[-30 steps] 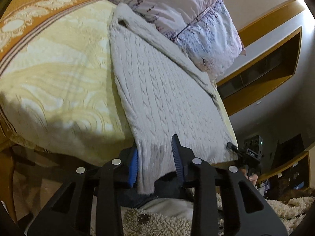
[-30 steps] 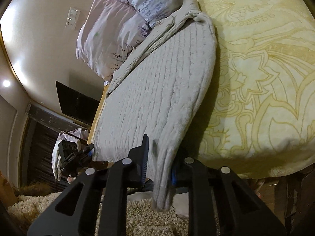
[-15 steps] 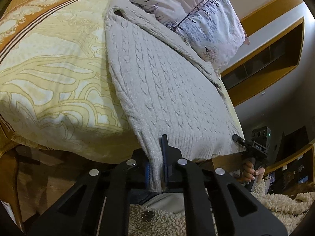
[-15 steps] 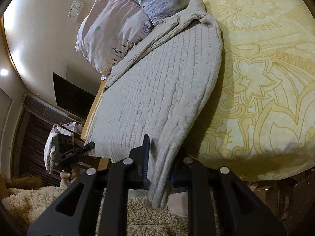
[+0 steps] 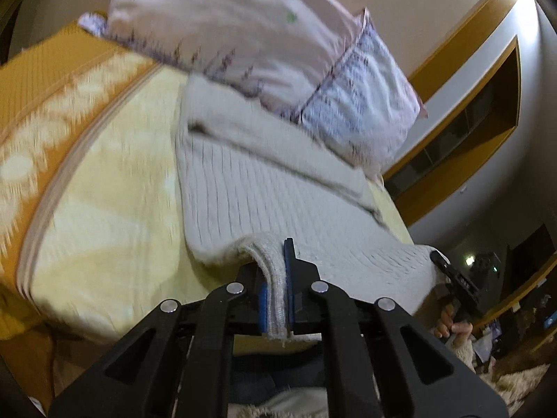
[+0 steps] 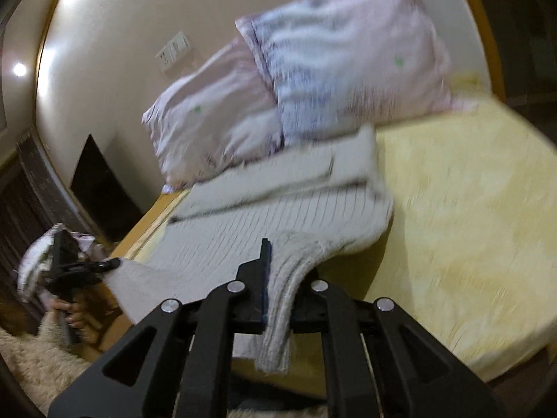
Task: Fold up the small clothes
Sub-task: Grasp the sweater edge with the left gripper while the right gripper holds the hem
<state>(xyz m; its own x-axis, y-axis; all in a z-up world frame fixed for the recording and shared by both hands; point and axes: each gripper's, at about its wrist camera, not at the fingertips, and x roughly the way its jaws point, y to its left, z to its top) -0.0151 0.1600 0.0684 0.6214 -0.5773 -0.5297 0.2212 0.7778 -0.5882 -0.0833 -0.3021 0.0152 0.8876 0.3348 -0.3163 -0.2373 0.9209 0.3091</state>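
Bed: yellow patterned bedspread (image 5: 104, 188) with two floral pillows (image 6: 313, 80) at the head.
Sweater: grey cable-knit sweater (image 5: 243, 188) lies lengthwise on the bedspread, its top just beside the pillows, its hem lifted.
Left gripper (image 5: 276, 278): jaws clamped tight on one hem corner.
Right gripper (image 6: 282, 278): jaws pinched on the other hem corner, cloth hanging below.
Focus: both views blurred.

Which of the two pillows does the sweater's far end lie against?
The front pillow, nearer the yellow bedspread. The cable-knit sweater runs up to its lower edge; the other pillow, partly behind it, sits toward the wall-side bed edge.
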